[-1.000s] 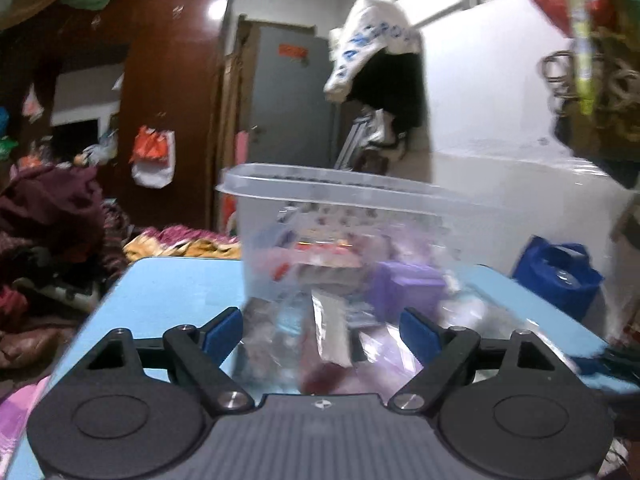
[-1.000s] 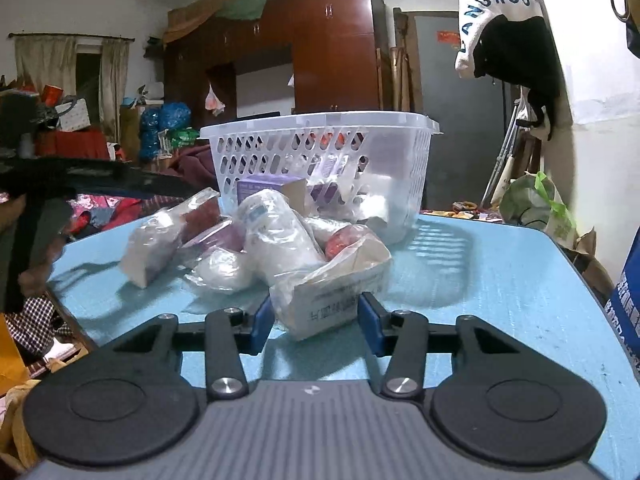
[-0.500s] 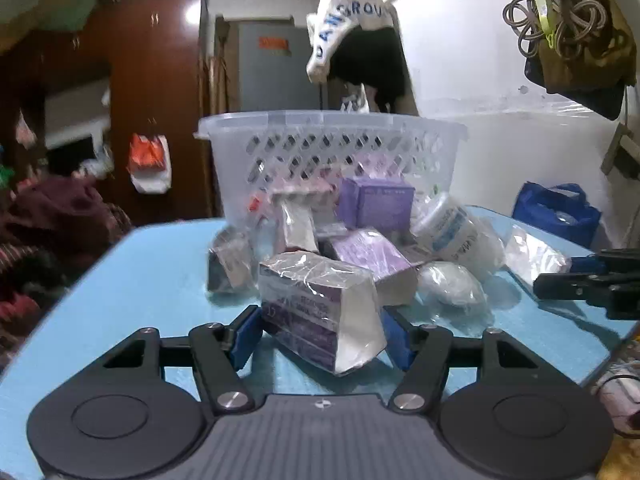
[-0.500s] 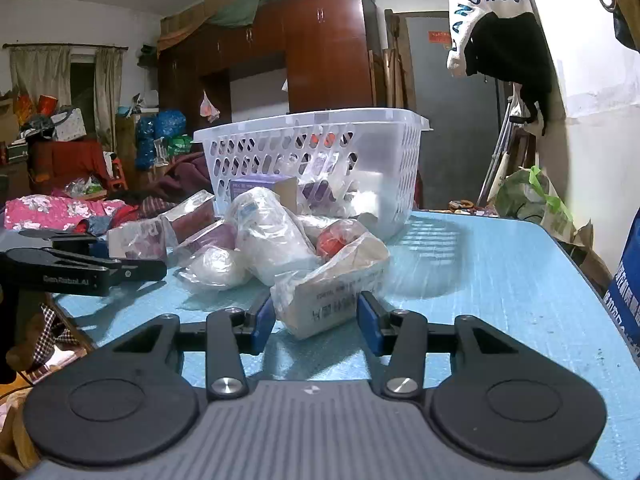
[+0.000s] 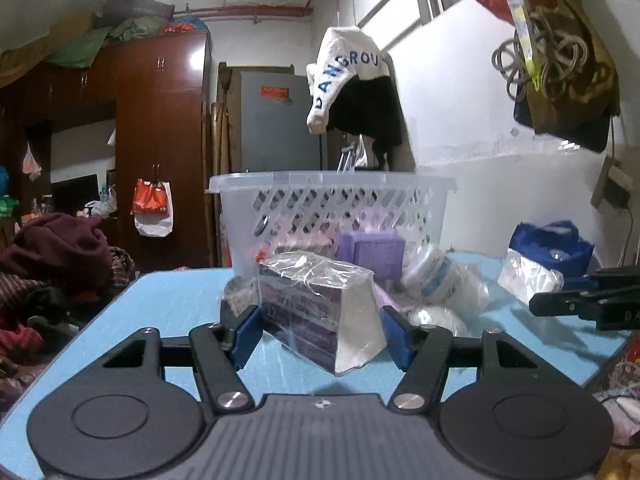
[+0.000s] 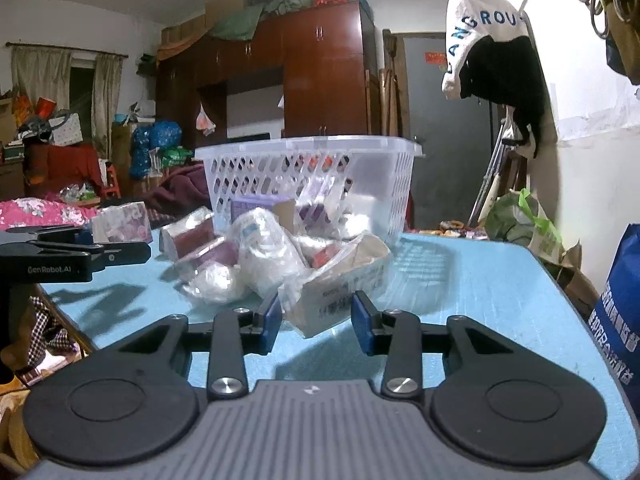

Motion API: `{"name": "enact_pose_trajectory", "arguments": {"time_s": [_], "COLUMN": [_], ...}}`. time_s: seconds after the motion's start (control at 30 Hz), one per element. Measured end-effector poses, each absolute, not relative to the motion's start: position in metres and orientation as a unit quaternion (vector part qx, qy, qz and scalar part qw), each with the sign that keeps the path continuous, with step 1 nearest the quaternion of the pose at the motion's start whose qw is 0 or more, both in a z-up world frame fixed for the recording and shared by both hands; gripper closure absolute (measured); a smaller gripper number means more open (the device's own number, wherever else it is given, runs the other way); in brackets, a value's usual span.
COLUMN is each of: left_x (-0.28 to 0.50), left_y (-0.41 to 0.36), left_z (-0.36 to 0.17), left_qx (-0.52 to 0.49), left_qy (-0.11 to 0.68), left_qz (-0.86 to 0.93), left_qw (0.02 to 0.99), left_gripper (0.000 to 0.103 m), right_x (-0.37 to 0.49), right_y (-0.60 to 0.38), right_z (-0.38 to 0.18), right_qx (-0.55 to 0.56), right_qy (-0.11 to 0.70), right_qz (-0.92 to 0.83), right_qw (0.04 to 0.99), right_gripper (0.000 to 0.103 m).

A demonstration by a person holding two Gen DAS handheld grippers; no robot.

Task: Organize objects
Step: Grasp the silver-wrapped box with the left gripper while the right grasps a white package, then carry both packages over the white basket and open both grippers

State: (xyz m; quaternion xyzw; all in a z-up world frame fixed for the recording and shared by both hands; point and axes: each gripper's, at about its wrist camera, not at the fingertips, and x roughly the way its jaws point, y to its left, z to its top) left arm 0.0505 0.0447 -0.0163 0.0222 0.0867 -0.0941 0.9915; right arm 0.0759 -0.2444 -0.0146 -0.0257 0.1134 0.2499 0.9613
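A clear lattice basket [image 5: 332, 180] [image 6: 308, 146] with packets inside stands at the back of the blue table [image 5: 176, 300]. In front of it lies a pile of wrapped packets [image 6: 260, 256]. My left gripper [image 5: 320, 330] is shut on a plastic-wrapped purple box [image 5: 316, 308], and the right wrist view shows that box [image 6: 120, 224] held at the pile's left. My right gripper [image 6: 318, 322] has its jaws closing on a white wrapped carton [image 6: 336, 296] [image 5: 528, 276] at the pile's right, both pads touching the wrap.
A purple box [image 5: 376, 252] and a bagged white roll [image 5: 436, 276] lean against the basket. A blue bag [image 6: 616, 304] stands past the table's right edge. Clothes and bundles lie left of the table. A door and wardrobe are behind.
The left gripper drew back from the basket to the pile and closed on the wrapped purple box. The right jaws narrowed onto the white carton, and that hand stayed in place.
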Motion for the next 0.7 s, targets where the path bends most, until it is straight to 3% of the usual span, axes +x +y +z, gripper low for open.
{"name": "enact_pose_trajectory", "arguments": {"time_s": [0.4, 0.53, 0.7], "left_x": [0.072, 0.116, 0.189], "left_y": [0.051, 0.049, 0.042], "left_z": [0.034, 0.079, 0.105], "left_qx": [0.009, -0.006, -0.021], "left_qy": [0.036, 0.038, 0.073], "left_qz": [-0.095, -0.114, -0.102], "left_qw": [0.995, 0.993, 0.992], "left_gripper": [0.036, 0.036, 0.035], "right_x": [0.075, 0.103, 0.165], "right_y": [-0.225, -0.205, -0.168], "right_z": [0.032, 0.076, 0.107], "right_qx": [-0.058, -0.077, -0.122], "right_qy": [0.050, 0.020, 0.038], "right_qz": [0.247, 0.250, 0.246], "right_qw": [0.966, 0.965, 0.961], "right_gripper": [0.062, 0.062, 0.061]}}
